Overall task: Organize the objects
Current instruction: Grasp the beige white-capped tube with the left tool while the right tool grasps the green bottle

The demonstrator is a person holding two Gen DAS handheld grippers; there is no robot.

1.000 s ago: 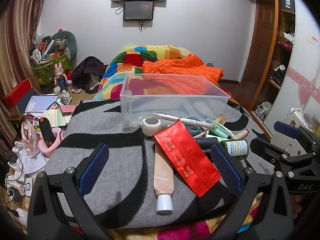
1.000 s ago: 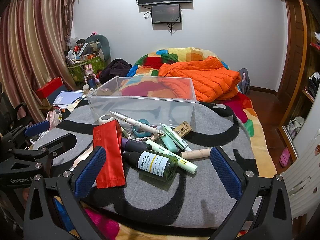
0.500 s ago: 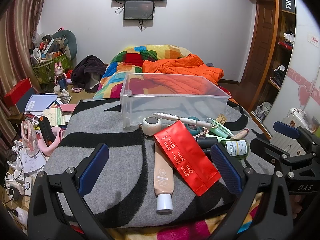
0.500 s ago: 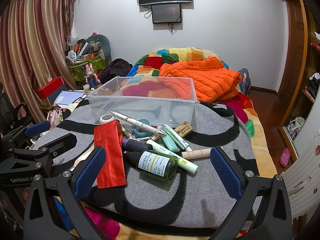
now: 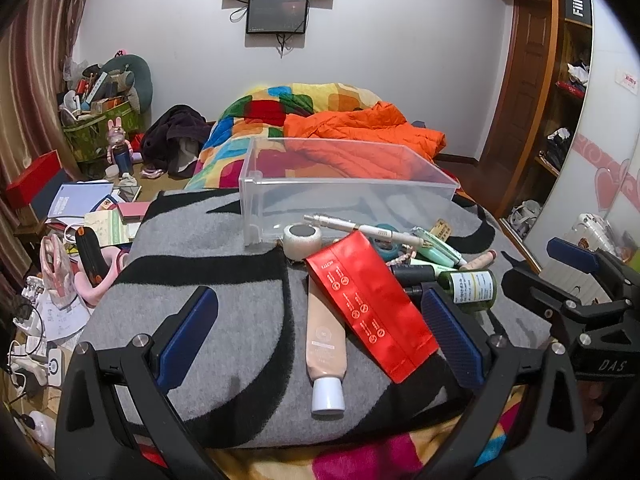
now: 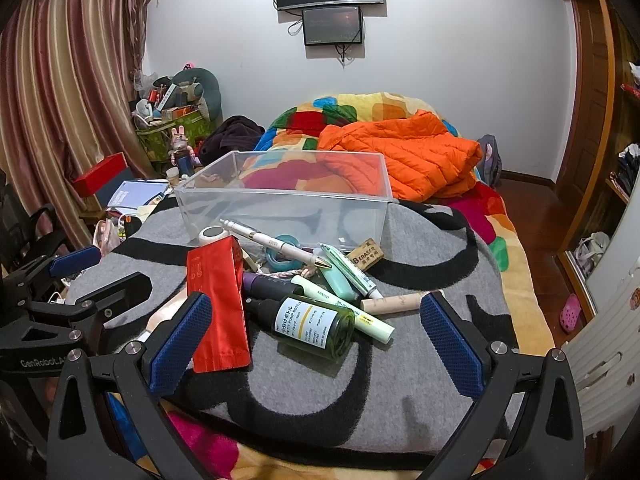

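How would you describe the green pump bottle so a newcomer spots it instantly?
Start at the clear plastic bin on the grey and black blanket; the loose pile of small items lies just in front of it. At the pile's near edge lies the dark green glass pump bottle on its side, right of the flat red pouch. It alone has a white label with Japanese print and a black pump head.

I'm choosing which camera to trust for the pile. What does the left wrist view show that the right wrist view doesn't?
Only the left wrist view shows the whole beige tube with its white cap, plus the right gripper at its edge. Only the right wrist view shows the eraser label, the bottle label head-on, and the left gripper. Both show the clear bin, red pouch and white pen.
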